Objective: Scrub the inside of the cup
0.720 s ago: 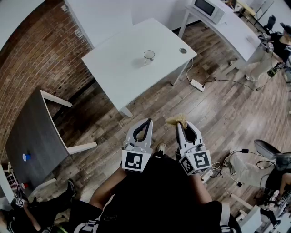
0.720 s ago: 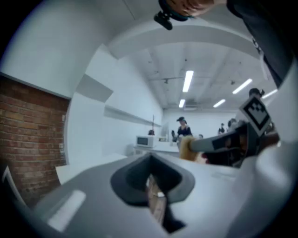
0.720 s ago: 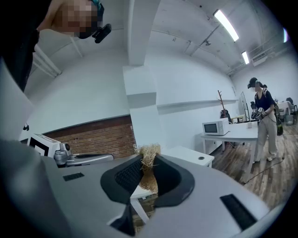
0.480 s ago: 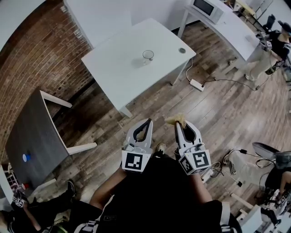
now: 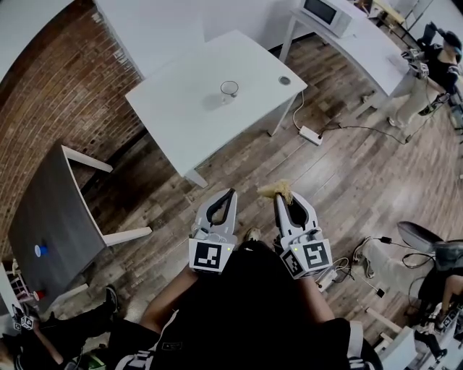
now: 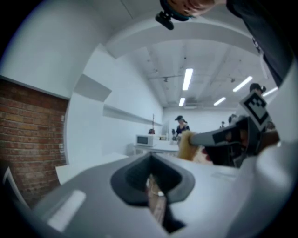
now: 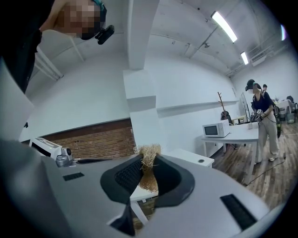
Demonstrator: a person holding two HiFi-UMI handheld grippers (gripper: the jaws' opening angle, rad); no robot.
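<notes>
Two hand-held tools point forward side by side over a wooden floor (image 5: 347, 181), seen from above the person's dark-clothed body. Both are held roughly level, each with a black-and-white marker cube at its rear.

The left tool (image 5: 231, 194) has its jaws pressed together with nothing between them; the left gripper view shows the dark pads meeting along one thin line.

The right tool (image 5: 279, 199) is clamped on a straw-coloured, fibrous scrubber (image 5: 278, 190). In the right gripper view the scrubber sits pinched between the two dark pads, with a frayed tuft sticking up past their tips.

The cup (image 5: 229, 89), clear and upright, stands alone near the middle of a white tabletop (image 5: 181, 115). It is well apart from both tools, farther ahead of them, with a stretch of bare floor between the tabletop's near corner and the tips of the tools. Neither tool touches the cup or the tabletop.

A brick wall (image 5: 51, 94) runs along the left. A microwave (image 5: 323, 12) sits on a second white tabletop at the far right, and a power strip (image 5: 312, 134) lies on the floor near it.
</notes>
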